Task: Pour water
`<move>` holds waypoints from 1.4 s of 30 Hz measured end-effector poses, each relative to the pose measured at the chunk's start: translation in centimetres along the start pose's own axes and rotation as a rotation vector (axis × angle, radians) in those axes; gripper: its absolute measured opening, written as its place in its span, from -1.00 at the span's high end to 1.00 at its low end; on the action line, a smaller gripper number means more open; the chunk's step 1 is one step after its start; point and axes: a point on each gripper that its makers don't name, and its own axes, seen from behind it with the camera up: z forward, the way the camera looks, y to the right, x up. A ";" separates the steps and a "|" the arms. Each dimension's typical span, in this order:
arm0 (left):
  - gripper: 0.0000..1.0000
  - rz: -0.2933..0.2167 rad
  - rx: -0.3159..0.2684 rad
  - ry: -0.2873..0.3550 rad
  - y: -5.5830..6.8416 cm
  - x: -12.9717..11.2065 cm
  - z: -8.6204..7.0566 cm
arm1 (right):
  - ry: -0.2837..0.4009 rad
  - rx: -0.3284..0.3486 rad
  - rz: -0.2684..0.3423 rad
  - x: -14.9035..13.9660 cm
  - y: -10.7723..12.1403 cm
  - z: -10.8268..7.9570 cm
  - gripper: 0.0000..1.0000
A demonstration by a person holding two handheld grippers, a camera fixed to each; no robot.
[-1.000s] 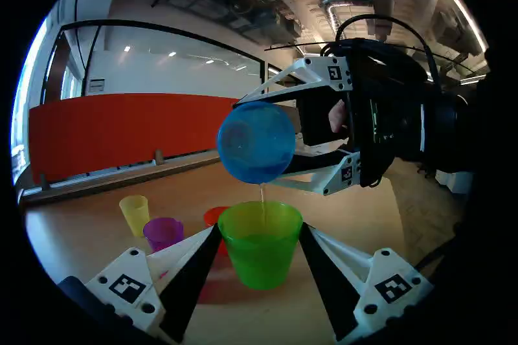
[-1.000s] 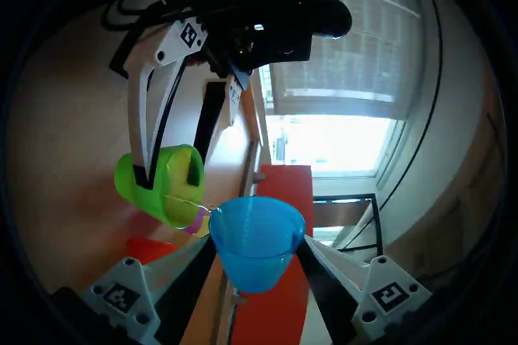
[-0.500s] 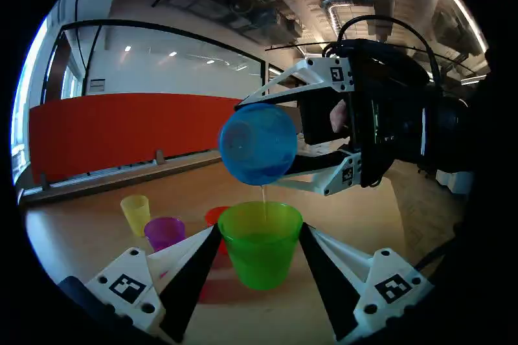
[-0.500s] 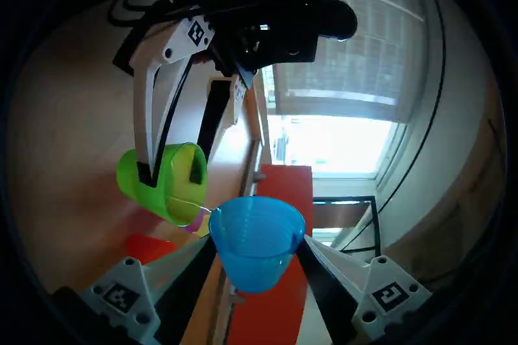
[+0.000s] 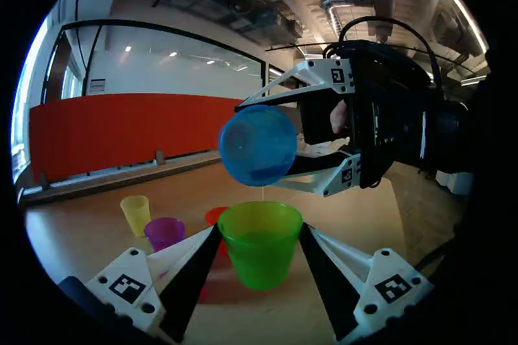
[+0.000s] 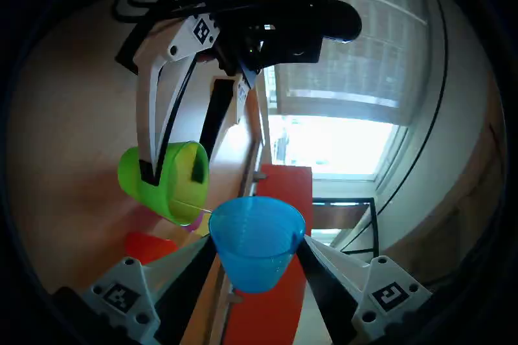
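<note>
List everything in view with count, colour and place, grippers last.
green cup: one, green, upright between the left gripper's fingers, above the table
blue cup: one, blue, tipped over the green cup's mouth
yellow cup: one, yellow, on the table, far left
purple cup: one, purple, beside the yellow cup
red cup: one, red, partly hidden behind the green cup
table: one, light wood
partition: one, red, behind the table
left gripper: one, white and black, holding the green cup
right gripper: one, white and black, holding the blue cup
hand: one, on the right gripper

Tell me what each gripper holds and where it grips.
Left gripper: green cup, by its side walls below the rim. Right gripper: tilted blue cup, same grip.
</note>
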 end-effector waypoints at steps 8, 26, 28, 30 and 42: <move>-0.73 0.003 -0.001 0.000 0.1 0.1 0.0 | 0.006 0.001 0.005 0.1 0.0 -0.1 -0.76; -0.74 0.001 0.000 -0.002 0.1 0.0 -0.2 | 0.009 0.006 0.374 -1.2 -1.1 0.3 -0.76; -0.73 0.000 0.000 -0.003 0.1 -0.1 -0.2 | 0.001 0.008 0.440 -1.6 -1.4 0.4 -0.76; -0.73 0.000 0.000 -0.004 0.1 -0.2 -0.2 | -0.008 0.011 0.504 -2.0 -1.6 0.6 -0.76; -0.74 0.002 0.002 -0.003 0.0 0.0 -0.4 | -0.032 0.027 0.829 -2.9 -3.1 0.7 -0.77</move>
